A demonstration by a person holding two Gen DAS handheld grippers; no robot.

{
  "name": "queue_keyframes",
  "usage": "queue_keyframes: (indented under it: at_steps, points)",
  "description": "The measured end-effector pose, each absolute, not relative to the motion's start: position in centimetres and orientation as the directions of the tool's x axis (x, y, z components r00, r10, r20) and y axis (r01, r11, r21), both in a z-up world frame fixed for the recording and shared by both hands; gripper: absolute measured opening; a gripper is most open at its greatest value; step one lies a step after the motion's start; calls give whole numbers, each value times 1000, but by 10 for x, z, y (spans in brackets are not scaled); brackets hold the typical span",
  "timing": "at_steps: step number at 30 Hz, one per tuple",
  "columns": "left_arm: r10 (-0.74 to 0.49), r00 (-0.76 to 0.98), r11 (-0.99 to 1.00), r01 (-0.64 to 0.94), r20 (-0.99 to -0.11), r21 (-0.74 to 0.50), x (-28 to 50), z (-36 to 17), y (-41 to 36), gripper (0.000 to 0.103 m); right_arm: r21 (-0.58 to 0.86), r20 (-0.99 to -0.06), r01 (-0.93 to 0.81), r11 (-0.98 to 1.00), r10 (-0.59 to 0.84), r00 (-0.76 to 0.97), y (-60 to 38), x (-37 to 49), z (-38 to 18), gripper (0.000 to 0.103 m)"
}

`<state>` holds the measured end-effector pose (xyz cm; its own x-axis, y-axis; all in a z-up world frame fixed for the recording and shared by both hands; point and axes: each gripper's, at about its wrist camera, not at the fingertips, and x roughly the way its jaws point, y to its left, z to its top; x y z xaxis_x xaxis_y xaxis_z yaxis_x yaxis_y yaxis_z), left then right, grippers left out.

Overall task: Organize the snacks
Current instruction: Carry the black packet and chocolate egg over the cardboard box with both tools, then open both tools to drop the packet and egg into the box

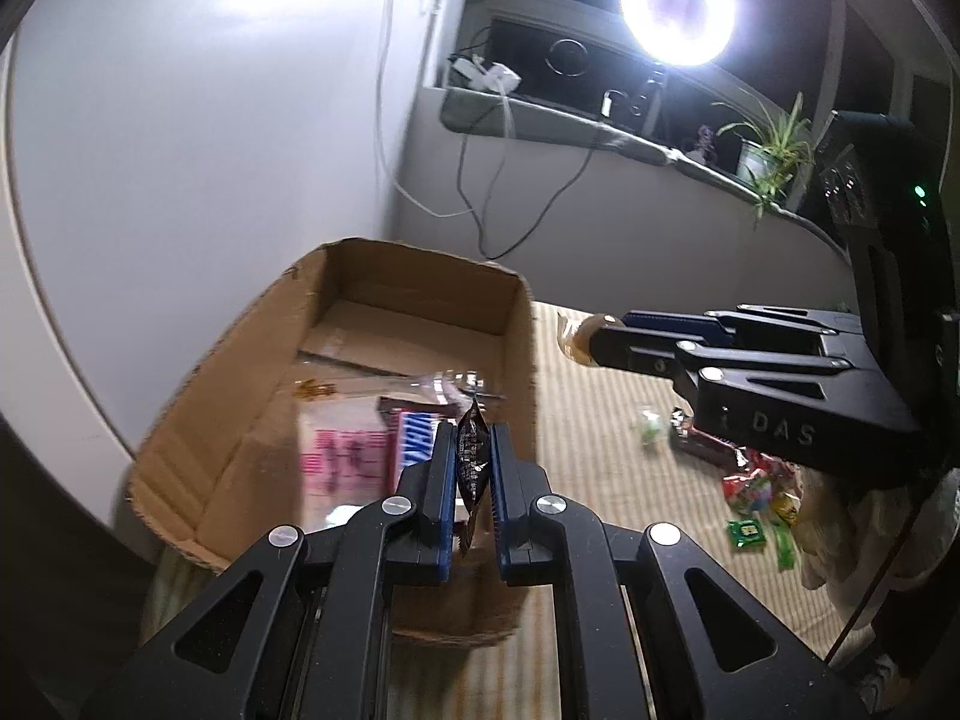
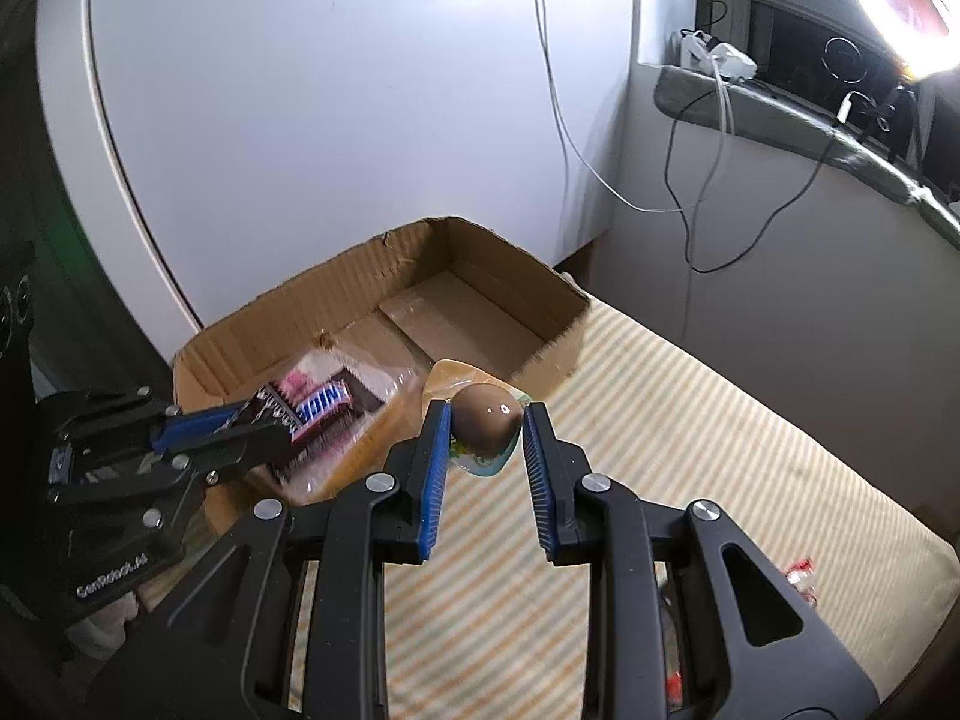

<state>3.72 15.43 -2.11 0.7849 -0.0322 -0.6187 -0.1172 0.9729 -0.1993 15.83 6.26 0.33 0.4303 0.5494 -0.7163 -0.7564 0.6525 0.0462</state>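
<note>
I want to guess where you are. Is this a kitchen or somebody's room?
Probably a room at home, not a kitchen: a striped cloth, a windowsill with a potted plant and chargers, and a ring light.

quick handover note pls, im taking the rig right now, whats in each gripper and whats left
Left gripper: shut on a dark packet, held over the box.
Right gripper: shut on a brown egg pack, near the box's right side, above the striped cloth.
Done: a pink bag and a bar already lie in the box.
Left: drop both held items in, then collect the loose snacks on the cloth.
</note>
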Motion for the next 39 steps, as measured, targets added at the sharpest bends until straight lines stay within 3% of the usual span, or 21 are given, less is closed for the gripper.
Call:
queue_keyframes:
  at_steps: [17,21,23,25,27,33,39]
  points:
    - [-14,782,965,-153,-624,-214,38,-25,169,9,94,-737,-776,624,568,367,105,180,-16,26]
    - [-12,781,964,-156,-625,-214,39,-25,169,13,100,-736,-772,627,569,366,106,182,-19,28]
    - [-8,781,963,-161,-624,-215,39,-25,170,14,99,-737,-771,629,567,367,106,183,-20,32]
    - [-7,782,963,-163,-623,-215,38,-24,170,20,89,-734,-766,636,562,381,105,183,-19,43]
    - [0,781,962,-170,-625,-213,38,-25,170,35,85,-726,-763,640,564,393,104,182,-18,65]
    - [11,781,962,-179,-625,-207,38,-23,169,45,74,-713,-760,646,567,413,98,177,-10,66]
    - [11,787,963,-174,-616,-206,32,-18,164,45,78,-701,-751,656,572,426,85,173,-1,66]
